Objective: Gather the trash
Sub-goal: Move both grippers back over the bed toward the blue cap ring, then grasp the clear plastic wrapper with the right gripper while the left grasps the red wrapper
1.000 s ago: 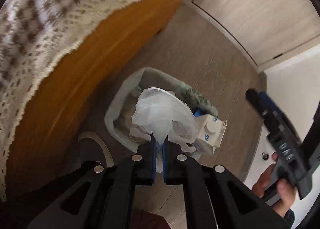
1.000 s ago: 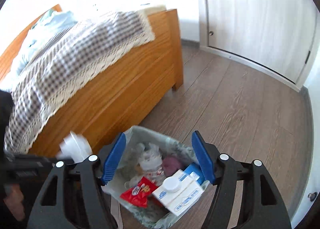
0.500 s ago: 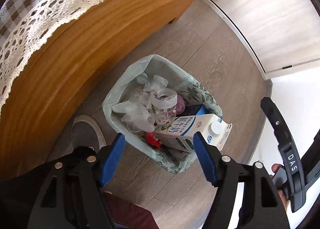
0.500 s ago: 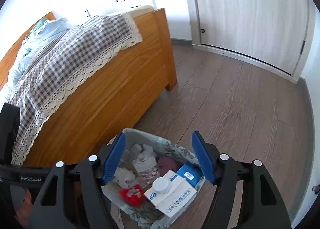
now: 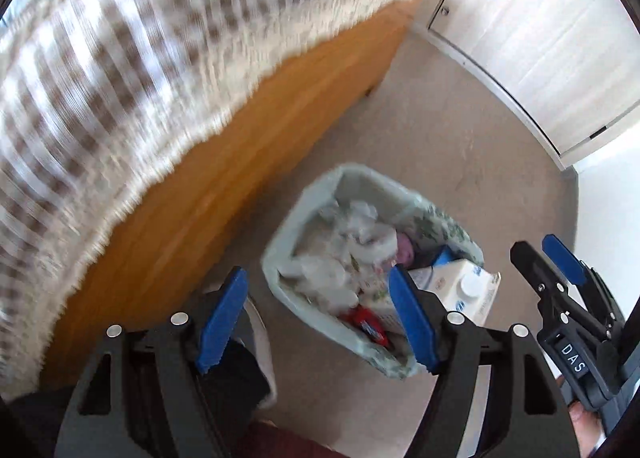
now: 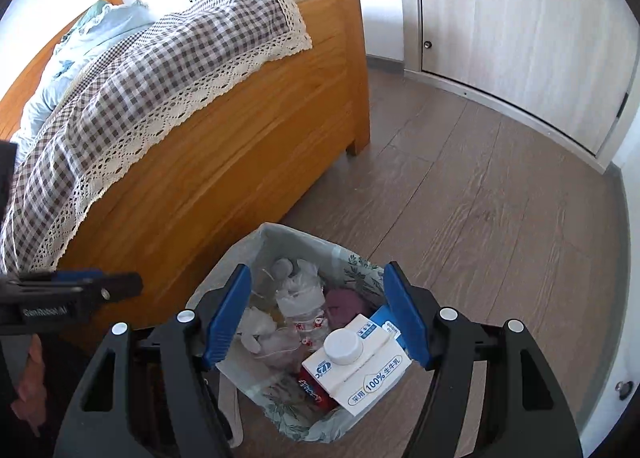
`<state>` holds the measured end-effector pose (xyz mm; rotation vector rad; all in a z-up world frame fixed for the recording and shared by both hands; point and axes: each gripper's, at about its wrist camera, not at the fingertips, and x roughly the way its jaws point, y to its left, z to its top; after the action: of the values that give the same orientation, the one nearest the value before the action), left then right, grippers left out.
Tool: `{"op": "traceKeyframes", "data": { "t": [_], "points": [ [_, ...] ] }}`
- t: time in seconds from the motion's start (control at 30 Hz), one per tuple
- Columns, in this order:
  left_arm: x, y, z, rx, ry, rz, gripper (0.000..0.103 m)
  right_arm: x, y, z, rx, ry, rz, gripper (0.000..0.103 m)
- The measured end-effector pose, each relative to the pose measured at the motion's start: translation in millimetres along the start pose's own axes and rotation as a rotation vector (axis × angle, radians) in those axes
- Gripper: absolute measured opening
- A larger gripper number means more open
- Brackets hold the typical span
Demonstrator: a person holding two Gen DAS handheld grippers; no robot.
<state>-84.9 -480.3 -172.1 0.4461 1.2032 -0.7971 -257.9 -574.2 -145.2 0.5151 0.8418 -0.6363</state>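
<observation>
Beside the wooden bed [image 6: 224, 177], we hold both tools, left tool [image 5: 316, 322] and right tool [image 6: 316, 314], wide open and empty over the lined bin [image 6: 280, 234] crammed with crumpled plastic and a boxy milk carton [image 6: 360, 374]; bare plank floor [image 6: 480, 197] spreads rightward.

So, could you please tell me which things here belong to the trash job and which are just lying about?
Part of the job:
- trash bin
- milk carton
- crumpled plastic bag
- red wrapper
- left claw, open
- right claw, open

Just lying about:
- bed frame
- checked blanket
- wardrobe door
</observation>
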Motion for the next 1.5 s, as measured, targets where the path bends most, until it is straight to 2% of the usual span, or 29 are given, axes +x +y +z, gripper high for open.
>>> {"op": "traceKeyframes", "data": {
  "t": [0.13,0.27,0.4,0.47,0.57,0.63,0.67,0.77,0.9,0.97,1.0,1.1,1.17,1.27,1.37,1.43,1.5],
  "points": [
    [-32,13,9,-0.015,-0.119,0.031,0.072,-9,10,10,-0.024,-0.03,-0.014,0.066],
    [-81,59,15,-0.159,-0.213,-0.083,0.072,-20,37,25,-0.089,-0.072,-0.019,0.066],
    [-152,121,16,-0.234,-0.366,-0.091,0.074,-33,83,43,-0.172,-0.141,0.01,0.066],
    [-188,154,13,-0.247,-0.461,-0.044,0.081,-40,112,53,-0.219,-0.173,0.044,0.066],
    [-237,204,6,-0.216,-0.579,0.092,0.086,-53,166,69,-0.314,-0.236,0.13,0.066],
    [-266,246,-2,-0.255,-0.65,0.177,0.09,-62,206,77,-0.38,-0.284,0.193,0.066],
    [-276,267,-8,-0.289,-0.67,0.193,0.09,-66,227,81,-0.407,-0.301,0.231,0.07],
    [-308,333,-19,-0.374,-0.678,0.178,0.091,-71,286,94,-0.458,-0.331,0.333,0.073],
    [-344,413,-44,-0.499,-0.726,0.238,0.094,-80,372,107,-0.554,-0.341,0.466,0.073],
    [-354,445,-58,-0.543,-0.74,0.344,0.095,-82,420,113,-0.619,-0.321,0.524,0.073],
    [-354,461,-64,-0.543,-0.731,0.426,0.095,-80,444,116,-0.661,-0.307,0.548,0.073],
    [-344,507,-81,-0.56,-0.651,0.569,0.095,-70,515,115,-0.783,-0.282,0.601,0.073],
    [-336,544,-97,-0.653,-0.61,0.576,0.095,-52,562,117,-0.836,-0.276,0.596,0.073],
    [-323,588,-120,-0.81,-0.559,0.534,0.095,-11,633,121,-0.907,-0.188,0.591,0.073],
    [-316,607,-136,-0.852,-0.531,0.521,0.095,30,697,116,-0.99,-0.1,0.542,0.073],
    [-318,612,-142,-0.857,-0.544,0.511,0.095,57,728,109,-1.037,-0.052,0.494,0.072],
    [-321,617,-147,-0.883,-0.567,0.49,0.095,79,752,100,-1.082,-0.014,0.453,0.065]
  ]
}}
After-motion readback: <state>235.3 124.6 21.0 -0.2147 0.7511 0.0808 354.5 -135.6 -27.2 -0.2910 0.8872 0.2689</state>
